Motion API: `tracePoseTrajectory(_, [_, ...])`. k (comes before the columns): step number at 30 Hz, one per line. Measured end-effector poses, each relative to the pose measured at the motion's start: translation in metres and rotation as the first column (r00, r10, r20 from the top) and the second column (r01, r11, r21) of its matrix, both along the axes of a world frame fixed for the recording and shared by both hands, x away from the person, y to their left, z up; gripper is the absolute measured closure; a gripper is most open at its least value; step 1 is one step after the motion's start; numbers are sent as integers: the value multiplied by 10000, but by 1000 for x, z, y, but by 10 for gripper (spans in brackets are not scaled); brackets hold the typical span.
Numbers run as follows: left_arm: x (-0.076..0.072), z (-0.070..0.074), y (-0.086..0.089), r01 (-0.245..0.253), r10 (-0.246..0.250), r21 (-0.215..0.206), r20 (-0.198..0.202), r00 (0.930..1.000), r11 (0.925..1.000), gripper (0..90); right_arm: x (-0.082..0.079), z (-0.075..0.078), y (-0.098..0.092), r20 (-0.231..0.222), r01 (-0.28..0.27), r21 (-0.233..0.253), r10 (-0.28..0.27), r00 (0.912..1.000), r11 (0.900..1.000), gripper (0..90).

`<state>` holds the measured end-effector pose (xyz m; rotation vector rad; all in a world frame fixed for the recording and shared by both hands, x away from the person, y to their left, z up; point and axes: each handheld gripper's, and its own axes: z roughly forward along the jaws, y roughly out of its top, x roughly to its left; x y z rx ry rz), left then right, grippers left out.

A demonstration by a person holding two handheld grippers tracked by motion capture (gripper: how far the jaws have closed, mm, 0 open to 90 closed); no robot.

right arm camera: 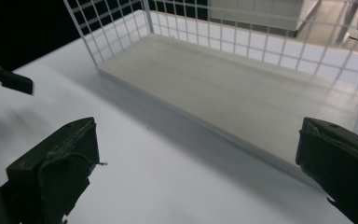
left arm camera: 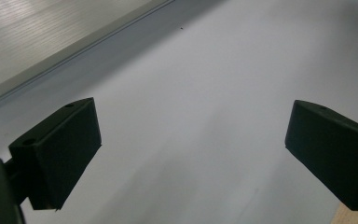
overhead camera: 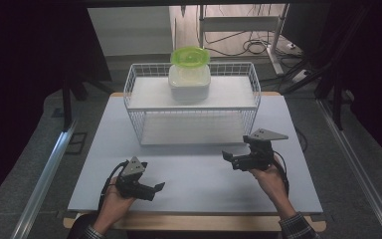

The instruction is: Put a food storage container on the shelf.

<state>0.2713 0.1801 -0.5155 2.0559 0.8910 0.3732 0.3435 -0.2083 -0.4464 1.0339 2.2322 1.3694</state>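
Both grippers hovered over the white counter [overhead camera: 99,149] with fingers spread and nothing held: the left gripper [overhead camera: 155,189] near the front edge, the right gripper [overhead camera: 230,158] just before the wire shelf rack [overhead camera: 132,89]. The green-lidded container [overhead camera: 189,74] stood on the rack's upper shelf, well apart from both. This looked like the approach stage; next came a reach up and forward.

Ahead of the right gripper [overhead camera: 235,158] the white wire two-tier rack [overhead camera: 134,107] opens onto a bare lower shelf, while bare white tabletop [overhead camera: 194,169] separates it from the left gripper [overhead camera: 155,188].
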Motion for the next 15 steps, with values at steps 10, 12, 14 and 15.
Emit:
tracePoseTrajectory(10, [0,-2,0,98,-98,45,13,10000,9999,29,-11,-36,-12,-489,133,-652,-165,9987,9978,0])
tracePoseTrajectory(12, [0,-3,-1,87,-87,63,37,10000,9999,27,-12,-42,-13,-676,55,-850,-113,9976,9964,0])
tracePoseTrajectory(14, [0,-3,-1,93,-93,52,21,10000,9999,27,-13,-48,-13,-949,-22,-1042,-77,9955,9946,0])
tracePoseTrajectory(15, [0,-4,-1,88,-88,55,19,10000,9999,27,-13,-52,-12,-1097,-78,-1164,-51,9939,9932,0])
